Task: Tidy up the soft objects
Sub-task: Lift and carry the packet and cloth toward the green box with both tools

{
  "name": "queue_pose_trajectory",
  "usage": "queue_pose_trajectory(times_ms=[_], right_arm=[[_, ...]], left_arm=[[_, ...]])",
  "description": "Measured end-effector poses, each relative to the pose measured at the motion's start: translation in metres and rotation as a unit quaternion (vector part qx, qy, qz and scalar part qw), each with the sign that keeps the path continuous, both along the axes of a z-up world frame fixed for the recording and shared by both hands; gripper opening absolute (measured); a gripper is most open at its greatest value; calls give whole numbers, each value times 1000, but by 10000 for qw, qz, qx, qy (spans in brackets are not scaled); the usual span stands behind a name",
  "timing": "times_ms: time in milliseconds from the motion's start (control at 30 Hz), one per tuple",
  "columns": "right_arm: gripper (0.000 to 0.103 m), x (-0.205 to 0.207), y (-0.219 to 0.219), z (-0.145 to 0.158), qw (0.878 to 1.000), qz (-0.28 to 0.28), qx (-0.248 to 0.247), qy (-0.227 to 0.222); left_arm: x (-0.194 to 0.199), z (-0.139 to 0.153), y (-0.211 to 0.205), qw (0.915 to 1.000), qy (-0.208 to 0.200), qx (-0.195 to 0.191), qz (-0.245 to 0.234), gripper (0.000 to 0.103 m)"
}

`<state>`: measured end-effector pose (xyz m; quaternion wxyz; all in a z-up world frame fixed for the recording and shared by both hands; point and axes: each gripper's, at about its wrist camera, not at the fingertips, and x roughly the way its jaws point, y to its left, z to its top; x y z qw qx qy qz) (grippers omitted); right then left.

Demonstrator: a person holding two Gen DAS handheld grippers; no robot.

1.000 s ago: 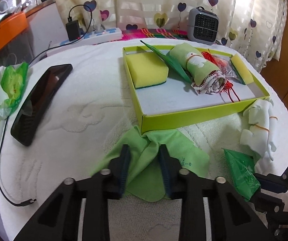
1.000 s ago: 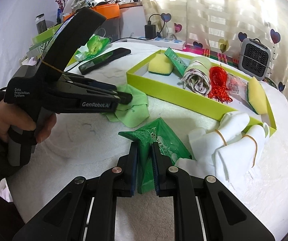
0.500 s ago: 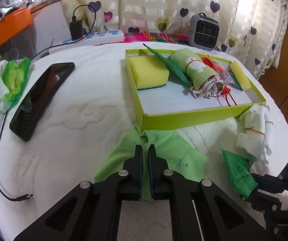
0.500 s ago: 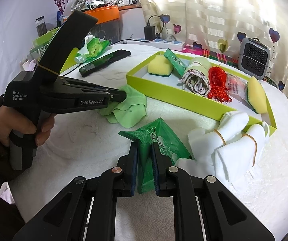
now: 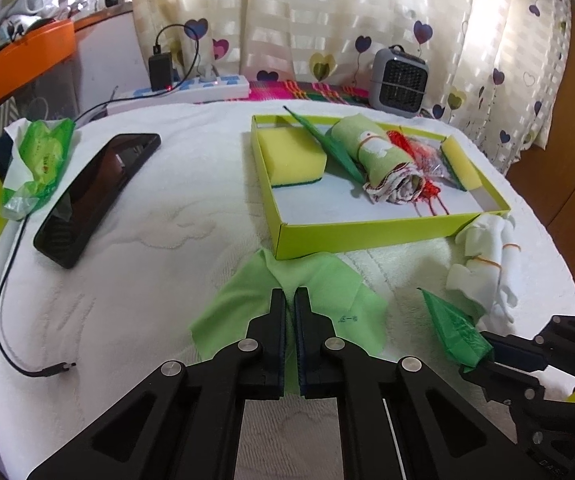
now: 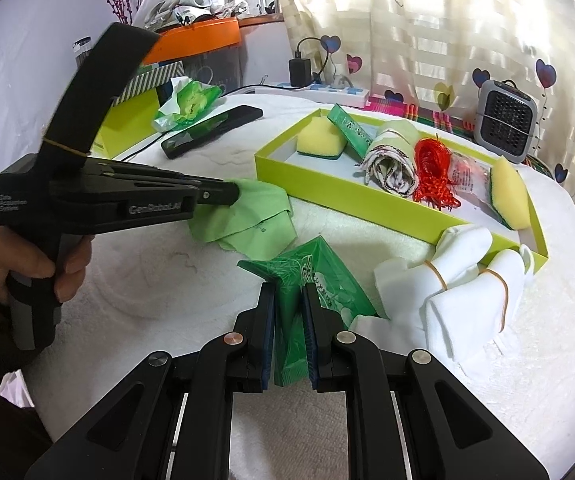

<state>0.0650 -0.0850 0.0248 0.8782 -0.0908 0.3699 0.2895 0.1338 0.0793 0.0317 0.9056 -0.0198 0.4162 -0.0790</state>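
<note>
My left gripper (image 5: 290, 293) is shut on a light green cloth (image 5: 327, 280) that lies in front of the lime tray (image 5: 367, 232). It also shows in the right wrist view (image 6: 231, 194), pinching the cloth (image 6: 255, 216). My right gripper (image 6: 290, 292) is shut on a dark green packet (image 6: 311, 276), also seen in the left wrist view (image 5: 451, 324). The tray holds two yellow sponges (image 5: 291, 156), a rolled towel (image 5: 383, 160), red cord (image 5: 427, 184) and a green packet. White rolled cloths (image 6: 459, 288) with rubber bands lie beside the tray.
A black phone (image 5: 95, 192) and a cable lie at the left on the white towel-covered table (image 5: 147, 280). A green tissue pack (image 5: 39, 160) is at the far left. A power strip (image 5: 191, 88) and a small grey heater (image 5: 399, 80) stand at the back.
My left gripper closed on the light green cloth and gathered its middle. My right gripper stays shut on the dark green packet.
</note>
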Motion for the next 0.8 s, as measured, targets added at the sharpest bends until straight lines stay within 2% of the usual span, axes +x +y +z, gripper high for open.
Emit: queue_pose_trajectory(times_ms=[800], right_arm=[[14,-12,-12,20,9995,-77,182,-255]], left_arm=[[-27,32,-2,9991,-429,-37,-50,4]])
